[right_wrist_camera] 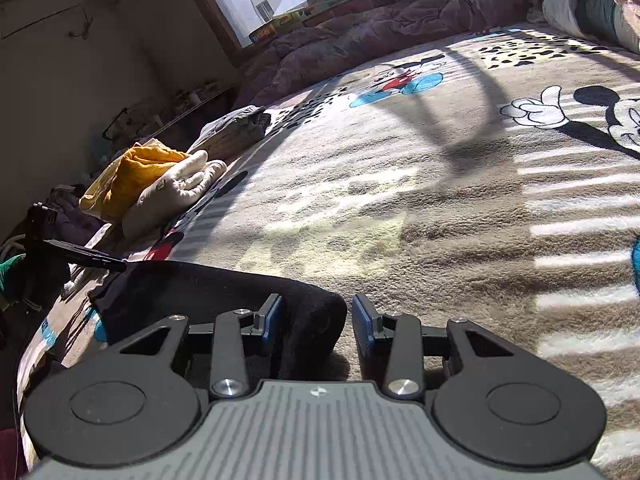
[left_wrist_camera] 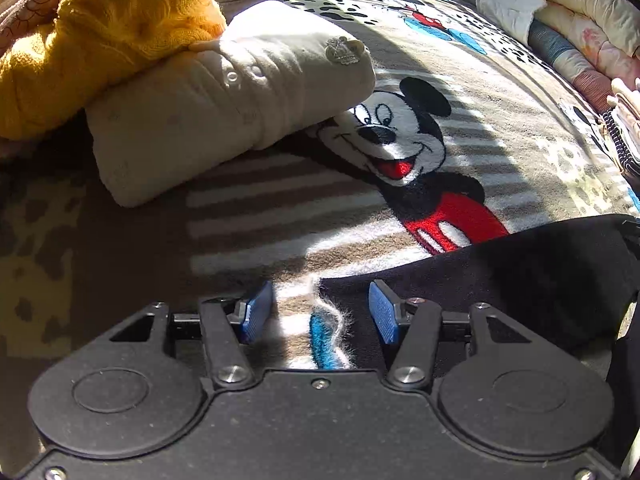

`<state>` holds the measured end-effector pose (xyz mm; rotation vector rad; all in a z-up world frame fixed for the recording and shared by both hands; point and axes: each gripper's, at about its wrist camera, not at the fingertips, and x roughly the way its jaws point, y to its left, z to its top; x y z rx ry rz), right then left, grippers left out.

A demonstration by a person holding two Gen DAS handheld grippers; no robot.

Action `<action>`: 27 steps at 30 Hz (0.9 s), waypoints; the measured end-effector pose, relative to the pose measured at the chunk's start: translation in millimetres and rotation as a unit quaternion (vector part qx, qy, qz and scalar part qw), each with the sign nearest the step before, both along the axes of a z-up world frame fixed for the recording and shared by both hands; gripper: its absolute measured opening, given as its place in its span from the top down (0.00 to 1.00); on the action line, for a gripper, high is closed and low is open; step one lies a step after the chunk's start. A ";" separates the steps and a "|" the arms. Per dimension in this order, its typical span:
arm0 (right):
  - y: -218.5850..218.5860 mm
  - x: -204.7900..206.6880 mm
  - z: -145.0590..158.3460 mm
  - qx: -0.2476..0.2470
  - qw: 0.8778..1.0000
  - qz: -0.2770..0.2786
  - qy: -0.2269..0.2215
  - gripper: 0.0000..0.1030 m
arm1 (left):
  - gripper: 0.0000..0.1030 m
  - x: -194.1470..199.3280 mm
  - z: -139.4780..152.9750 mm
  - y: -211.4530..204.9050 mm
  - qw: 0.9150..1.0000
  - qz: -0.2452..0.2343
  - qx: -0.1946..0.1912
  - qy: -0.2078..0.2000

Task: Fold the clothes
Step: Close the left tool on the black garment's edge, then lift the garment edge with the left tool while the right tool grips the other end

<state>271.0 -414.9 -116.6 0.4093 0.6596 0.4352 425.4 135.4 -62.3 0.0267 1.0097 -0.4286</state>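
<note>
A black garment lies flat on the Mickey Mouse blanket at the near right of the left wrist view. My left gripper is open, its blue pads straddling the garment's left edge low over the blanket. In the right wrist view the same black garment lies at the near left. My right gripper is open, with the garment's rounded right end between its blue pads. Neither gripper holds anything.
A folded cream garment and a yellow knit lie stacked at the left; they also show in the right wrist view. Folded quilts line the far right. A purple duvet lies under the window.
</note>
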 end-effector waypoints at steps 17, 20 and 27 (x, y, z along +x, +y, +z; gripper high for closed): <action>5.9 -35.6 36.2 -0.007 0.997 0.008 -0.079 0.82 | 0.95 -58.1 55.6 -7.8 0.996 -0.034 -0.005 -0.076; 8.1 -56.8 46.9 -0.012 0.995 0.009 -0.102 0.82 | 0.95 -91.0 68.4 -12.0 0.994 -0.040 0.004 -0.105; 25.6 -117.4 69.4 -0.079 0.979 0.015 -0.185 0.82 | 0.95 -179.9 79.0 -5.4 0.984 -0.034 0.004 -0.173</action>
